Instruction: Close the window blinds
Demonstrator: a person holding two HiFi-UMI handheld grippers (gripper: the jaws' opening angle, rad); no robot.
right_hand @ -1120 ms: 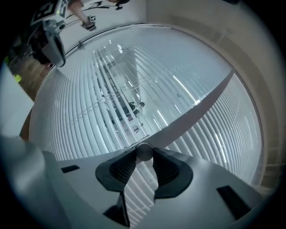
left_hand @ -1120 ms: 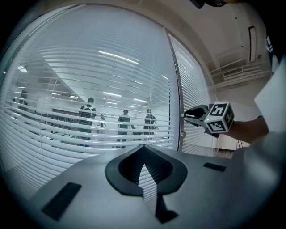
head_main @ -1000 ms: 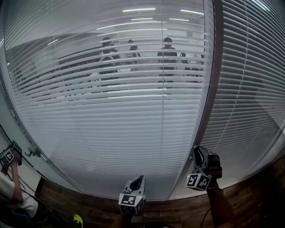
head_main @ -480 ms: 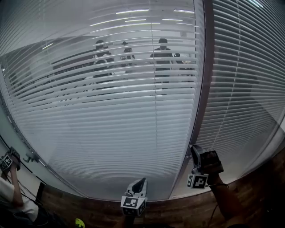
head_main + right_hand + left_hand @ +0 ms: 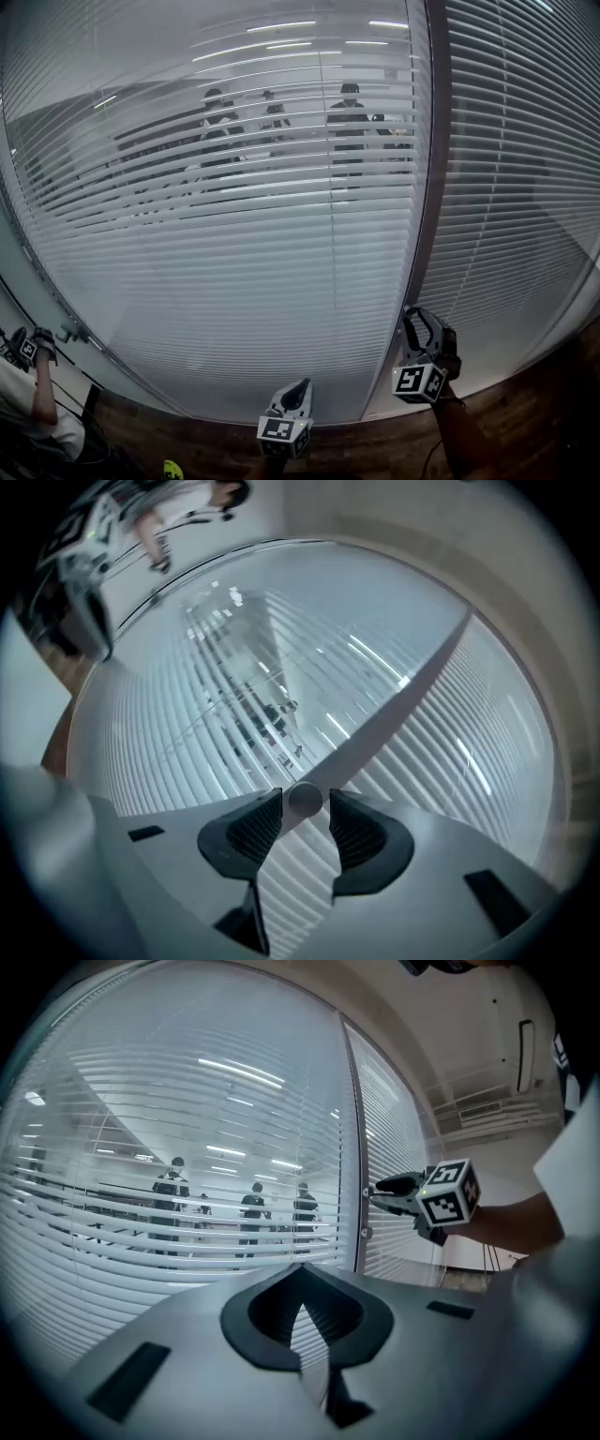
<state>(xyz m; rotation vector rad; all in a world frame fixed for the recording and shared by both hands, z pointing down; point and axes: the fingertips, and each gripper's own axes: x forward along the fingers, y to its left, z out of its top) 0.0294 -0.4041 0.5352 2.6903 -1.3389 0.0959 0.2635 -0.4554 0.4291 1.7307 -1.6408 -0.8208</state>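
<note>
**Knob may slip**

In the glass wall (image 5: 112, 56), the blinds (image 5: 234, 244) left of the dark post (image 5: 424, 187) let people (image 5: 347, 122) show through. At the post, the right gripper (image 5: 414, 323) has just been opening its jaws. They sit loose around the small knob (image 5: 305, 799), so it may slip unturned. The left gripper (image 5: 300, 387), left of the post, is pinched together, empty.

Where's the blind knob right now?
In the right gripper view, the knob sits on the dark window post, between the right gripper's jaws, which have just opened.

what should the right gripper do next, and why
Probably close the right gripper on the round knob and twist it. Its jaws have just been opening and stand apart with the knob between them, untouched, and people show through the slats of the blinds.
</note>
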